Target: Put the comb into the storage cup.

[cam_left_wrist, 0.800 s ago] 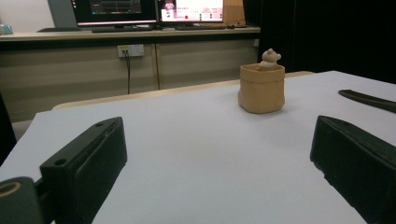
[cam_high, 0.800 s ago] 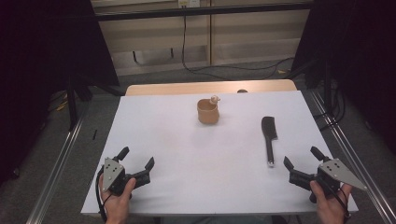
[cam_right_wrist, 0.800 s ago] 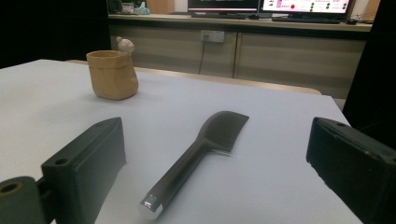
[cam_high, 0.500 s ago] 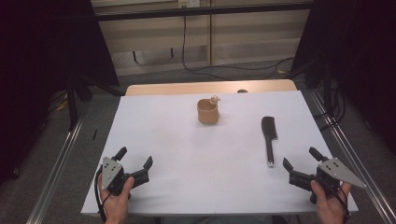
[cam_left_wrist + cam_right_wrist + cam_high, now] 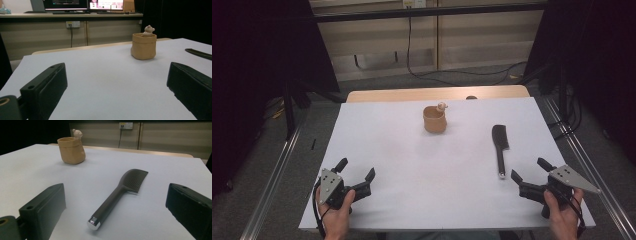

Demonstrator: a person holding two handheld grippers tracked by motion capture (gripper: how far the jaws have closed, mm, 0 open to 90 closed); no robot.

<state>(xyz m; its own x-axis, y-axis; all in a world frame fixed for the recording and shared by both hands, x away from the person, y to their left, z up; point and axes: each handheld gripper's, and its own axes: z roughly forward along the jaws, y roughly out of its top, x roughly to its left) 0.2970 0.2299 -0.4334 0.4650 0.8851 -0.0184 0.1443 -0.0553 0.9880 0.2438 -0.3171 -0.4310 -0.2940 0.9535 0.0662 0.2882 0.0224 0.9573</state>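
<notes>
Right claw gapes wide and empty, low over the table, the black comb lying just ahead. Left claw equally spread, gripping nothing.

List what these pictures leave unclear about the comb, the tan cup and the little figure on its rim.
- Inside of the tan cup: hidden by its own wall in both gripper views, too small in the high view.
- Figure on the rim: its lower part hidden by the cup's wall in the left gripper view; too small in the high view.
- Comb: cut off by the right edge in the left gripper view; teeth too fine in the high view.
</notes>
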